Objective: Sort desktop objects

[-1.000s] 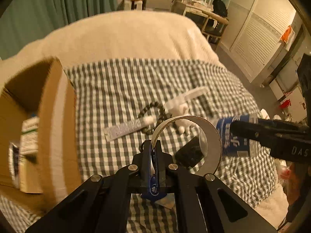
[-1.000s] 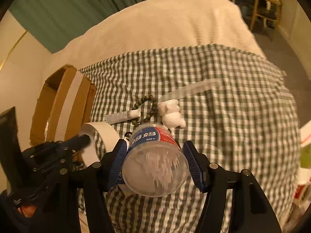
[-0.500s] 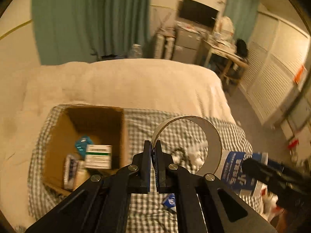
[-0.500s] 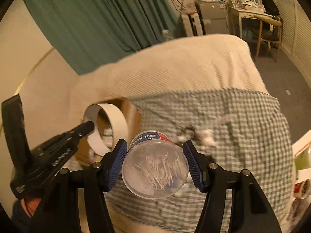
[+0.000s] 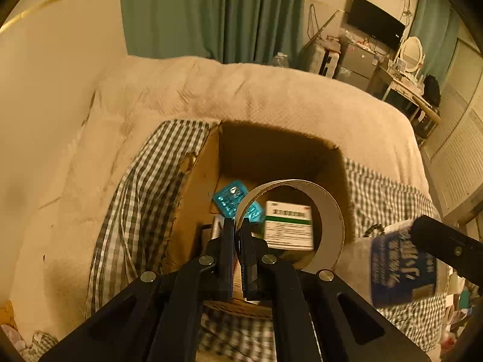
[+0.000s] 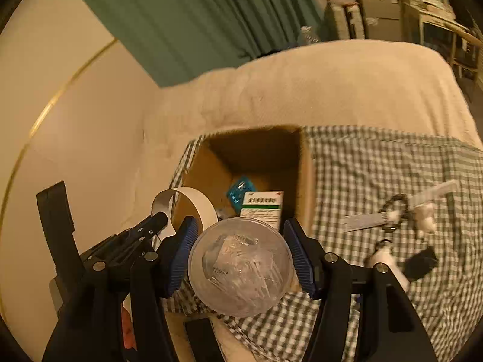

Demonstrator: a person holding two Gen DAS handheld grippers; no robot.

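Left wrist view: cardboard box (image 5: 208, 187) on the bed holds a teal blister pack (image 5: 231, 199) and white medicine carton (image 5: 288, 224). Left hand-held gripper (image 5: 237, 235) pinches the tape roll (image 5: 329, 208) above it; right hand-held gripper (image 6: 241, 253) clamps a clear jar (image 6: 240, 267) alongside.

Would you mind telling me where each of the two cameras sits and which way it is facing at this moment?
Left wrist: on the left gripper, looking down its shut fingers, which pinch the tape roll over the cardboard box; the right gripper enters at the right.
Right wrist: on the right gripper, gripping the clear tub; the left gripper shows at the left.
Shared: box, tape roll, white medicine box.
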